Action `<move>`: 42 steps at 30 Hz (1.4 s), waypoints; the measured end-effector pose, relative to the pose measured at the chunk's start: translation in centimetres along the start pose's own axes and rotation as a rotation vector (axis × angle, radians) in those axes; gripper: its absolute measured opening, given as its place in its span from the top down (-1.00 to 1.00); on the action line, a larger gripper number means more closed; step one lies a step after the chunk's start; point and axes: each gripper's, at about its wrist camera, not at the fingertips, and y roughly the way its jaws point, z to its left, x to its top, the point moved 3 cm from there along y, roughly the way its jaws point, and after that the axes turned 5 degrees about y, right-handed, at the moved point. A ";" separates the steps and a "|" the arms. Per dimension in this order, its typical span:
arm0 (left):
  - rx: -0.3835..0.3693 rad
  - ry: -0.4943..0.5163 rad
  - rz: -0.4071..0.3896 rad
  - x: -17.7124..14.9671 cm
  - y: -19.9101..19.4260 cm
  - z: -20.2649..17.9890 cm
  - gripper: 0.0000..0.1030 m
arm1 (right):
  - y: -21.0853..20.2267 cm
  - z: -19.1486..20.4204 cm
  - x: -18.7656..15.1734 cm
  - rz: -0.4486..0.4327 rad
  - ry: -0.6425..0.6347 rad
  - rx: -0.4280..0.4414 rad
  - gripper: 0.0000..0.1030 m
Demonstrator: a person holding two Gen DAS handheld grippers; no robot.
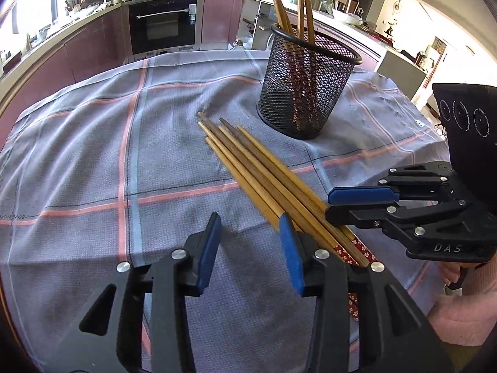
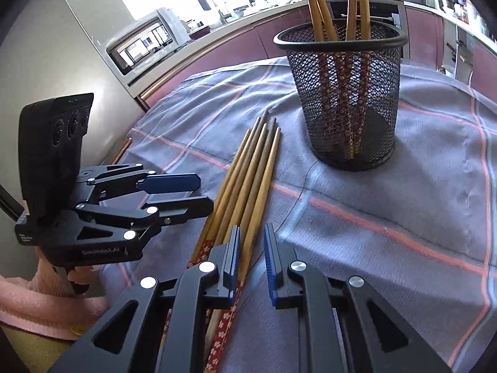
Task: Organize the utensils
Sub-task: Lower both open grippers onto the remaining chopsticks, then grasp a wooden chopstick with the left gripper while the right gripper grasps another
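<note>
Both grippers low over the loose chopsticks (image 1: 264, 174), jaws apart and grasping nothing

Left gripper (image 1: 253, 248) stands wide; right gripper (image 2: 251, 258) straddles one stick. Bundle lies flat on the checked cloth (image 1: 93, 155), tips pointing toward the mesh holder (image 1: 307, 84), where more chopsticks stand upright; bare cloth spreads to the left

A cloth (image 1: 93, 161) covers the desk. On it stands a mesh holder (image 1: 307, 90), toward the far side, with several chopsticks (image 1: 279, 3) upright in it. Just before the holder, a bundle of loose chopsticks (image 1: 257, 174) lies flat on the cloth, tips toward the holder. The left tool (image 1: 251, 242) sits at the bundle's near end on its left; the right tool (image 2: 251, 258) is on its right. Kitchen counters (image 1: 77, 18) run behind the desk.
</note>
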 end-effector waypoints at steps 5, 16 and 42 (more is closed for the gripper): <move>0.010 0.028 0.008 0.4 0.3 -0.1 0.27 | -0.1 0.2 -0.2 -0.002 -0.017 -0.024 0.71; -0.033 0.066 0.010 1.6 1.0 -0.1 0.70 | 1.3 1.7 -1.0 0.024 -0.017 0.046 0.69; 0.070 0.091 0.030 1.1 1.1 0.7 0.51 | 1.8 0.8 1.4 -0.013 -0.036 -0.085 0.77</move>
